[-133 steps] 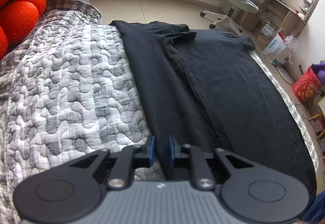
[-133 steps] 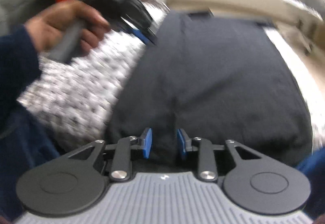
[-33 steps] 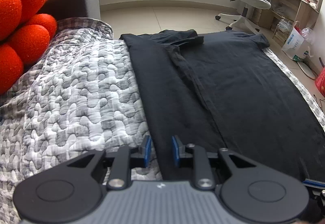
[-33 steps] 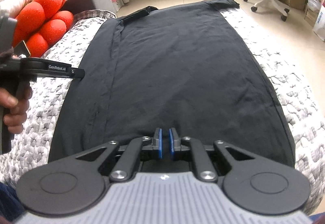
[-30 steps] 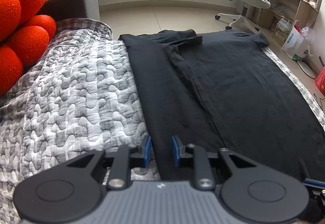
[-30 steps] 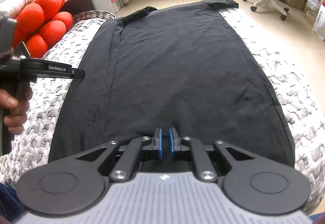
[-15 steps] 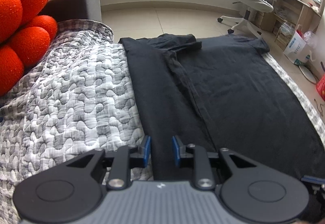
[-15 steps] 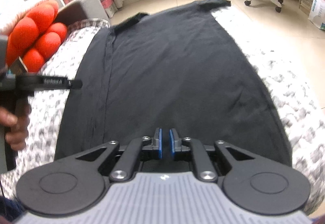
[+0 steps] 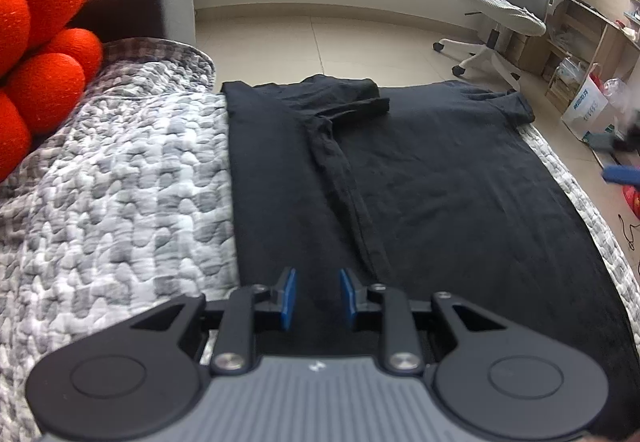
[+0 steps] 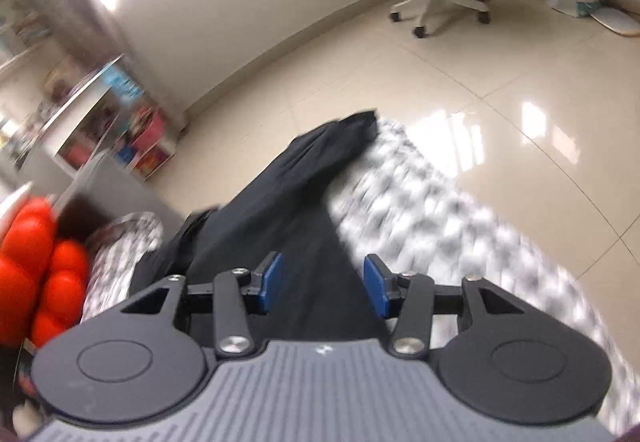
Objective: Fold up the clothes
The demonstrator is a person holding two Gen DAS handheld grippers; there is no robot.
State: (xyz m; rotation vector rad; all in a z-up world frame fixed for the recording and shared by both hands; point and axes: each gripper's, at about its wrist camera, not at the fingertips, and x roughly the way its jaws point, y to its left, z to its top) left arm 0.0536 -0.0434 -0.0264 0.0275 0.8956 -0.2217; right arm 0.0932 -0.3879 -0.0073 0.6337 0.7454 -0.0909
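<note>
Left tool (image 9: 314, 296) sits w/ jaws partly spread, nothing pinched, over near hem of black shirt (image 9: 440, 193). Right tool (image 10: 320, 284) jaws have just been opening, empty; shirt's side edge runs between them, view blurred. Shirt lies flat along bed's (image 9: 120, 181) right half, one side already folded in. Judgement: grab far-side edge at hem & shoulder evenly, fold across, keep crease straight.

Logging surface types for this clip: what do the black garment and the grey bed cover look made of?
The black garment looks like thin matte woven or knit cloth, perhaps cotton: fine wrinkles, soft folded seam. The grey bed cover looks like quilted padded fabric: puffy stitched pebble pattern, dull finish.
</note>
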